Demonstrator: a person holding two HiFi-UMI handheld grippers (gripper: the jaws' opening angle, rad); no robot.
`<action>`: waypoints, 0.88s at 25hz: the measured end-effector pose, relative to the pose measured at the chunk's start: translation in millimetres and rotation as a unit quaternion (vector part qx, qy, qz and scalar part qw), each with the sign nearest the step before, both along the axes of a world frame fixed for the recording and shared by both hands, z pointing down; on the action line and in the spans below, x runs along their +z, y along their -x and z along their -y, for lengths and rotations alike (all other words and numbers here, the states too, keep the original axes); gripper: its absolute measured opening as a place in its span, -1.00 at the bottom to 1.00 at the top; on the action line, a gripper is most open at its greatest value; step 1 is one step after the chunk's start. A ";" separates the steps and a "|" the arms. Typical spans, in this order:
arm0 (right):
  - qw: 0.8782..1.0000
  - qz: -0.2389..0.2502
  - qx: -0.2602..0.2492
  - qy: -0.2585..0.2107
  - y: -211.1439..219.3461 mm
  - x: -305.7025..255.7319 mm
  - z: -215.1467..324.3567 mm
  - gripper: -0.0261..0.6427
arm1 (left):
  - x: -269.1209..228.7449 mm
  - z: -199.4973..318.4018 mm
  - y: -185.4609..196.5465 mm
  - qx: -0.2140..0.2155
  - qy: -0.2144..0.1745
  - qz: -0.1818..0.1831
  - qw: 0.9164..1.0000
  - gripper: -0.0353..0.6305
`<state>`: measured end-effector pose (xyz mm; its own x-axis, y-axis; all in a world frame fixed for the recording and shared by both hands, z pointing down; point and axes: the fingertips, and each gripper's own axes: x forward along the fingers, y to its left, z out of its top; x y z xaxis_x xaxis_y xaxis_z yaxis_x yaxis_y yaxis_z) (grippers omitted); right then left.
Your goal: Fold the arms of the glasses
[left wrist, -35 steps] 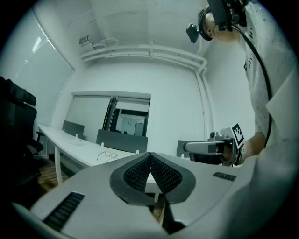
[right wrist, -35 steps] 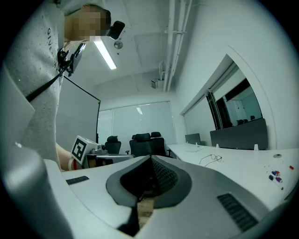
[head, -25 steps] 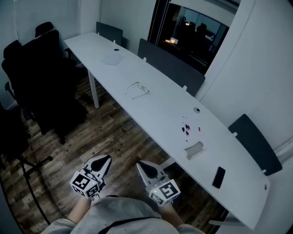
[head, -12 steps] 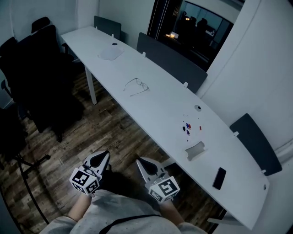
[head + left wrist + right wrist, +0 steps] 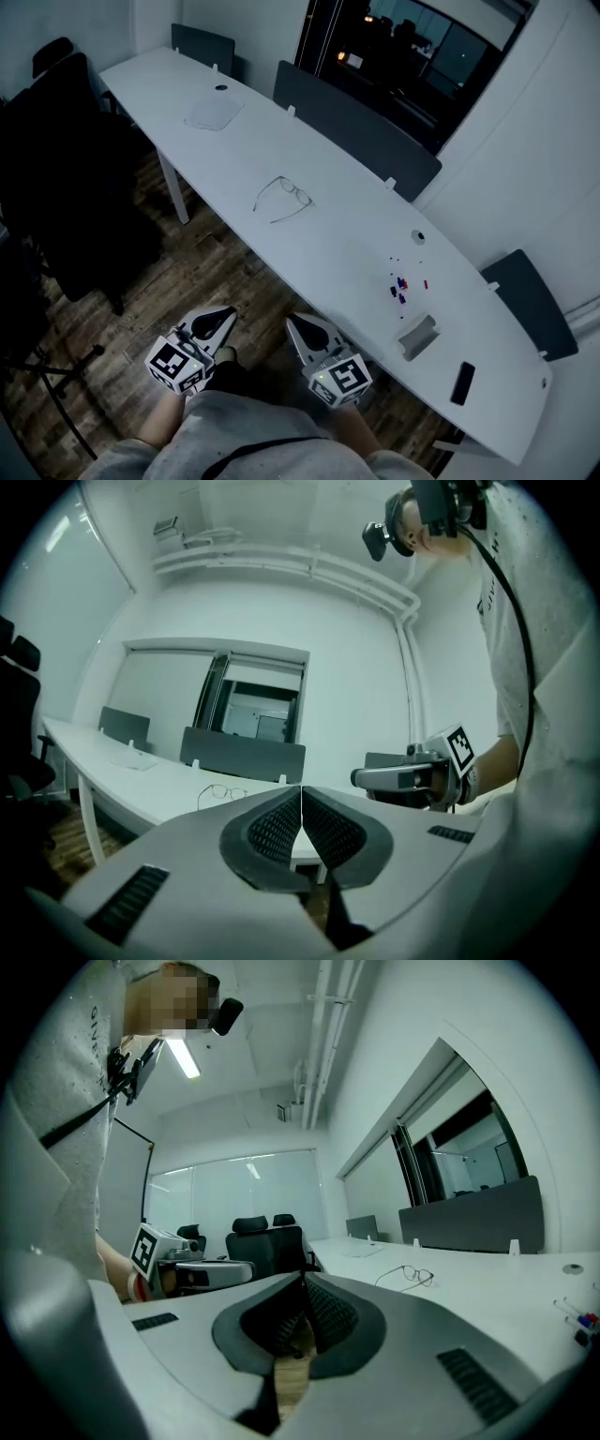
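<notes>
Thin-framed glasses lie on the long white table with their arms spread open; they show small in the left gripper view and in the right gripper view. My left gripper and right gripper hang side by side over the wood floor, short of the table's near edge and well away from the glasses. Both are shut with nothing between their pads.
On the table lie a grey pad, small coloured bits, a grey stand and a dark phone. Dark office chairs stand at the left; grey dividers line the far edge.
The view has shifted so the table and glasses sit closer to the middle. Both grippers have travelled together across the floor toward the table, still shut.
</notes>
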<state>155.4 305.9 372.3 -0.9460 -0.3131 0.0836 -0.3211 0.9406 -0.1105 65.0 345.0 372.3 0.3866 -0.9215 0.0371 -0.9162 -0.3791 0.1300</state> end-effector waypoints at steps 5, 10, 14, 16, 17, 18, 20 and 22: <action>0.999 -0.006 0.032 0.020 52.5 9.5 50.7 -0.86 | 18.8 56.0 51.5 0.038 0.029 0.019 0.999 -0.75; 0.997 -0.020 0.065 0.037 89.8 27.0 93.8 -0.86 | 49.7 96.1 86.5 0.070 0.049 0.033 0.996 -0.33; 0.994 -0.036 0.095 0.040 107.9 36.4 124.1 -0.86 | 58.5 120.4 117.3 0.075 0.045 0.033 0.996 -0.29; 0.992 -0.042 0.109 0.041 111.5 41.3 136.9 -0.86 | 60.6 132.1 126.9 0.081 0.045 0.032 0.995 -0.29; 0.991 -0.046 0.115 0.042 112.0 43.5 142.7 -0.86 | 60.5 138.2 130.1 0.083 0.045 0.030 0.995 -0.29; 0.990 -0.052 0.120 0.043 112.0 45.4 148.3 -0.86 | 59.1 144.5 132.7 0.084 0.044 0.025 0.995 -0.30; 0.989 -0.066 0.127 0.046 111.8 49.0 159.2 -0.86 | 56.7 157.6 138.4 0.079 0.044 0.013 0.996 -0.40; 0.987 -0.084 0.132 0.044 110.4 55.1 169.8 -0.86 | 62.6 169.5 146.1 0.074 0.053 0.006 0.996 -0.44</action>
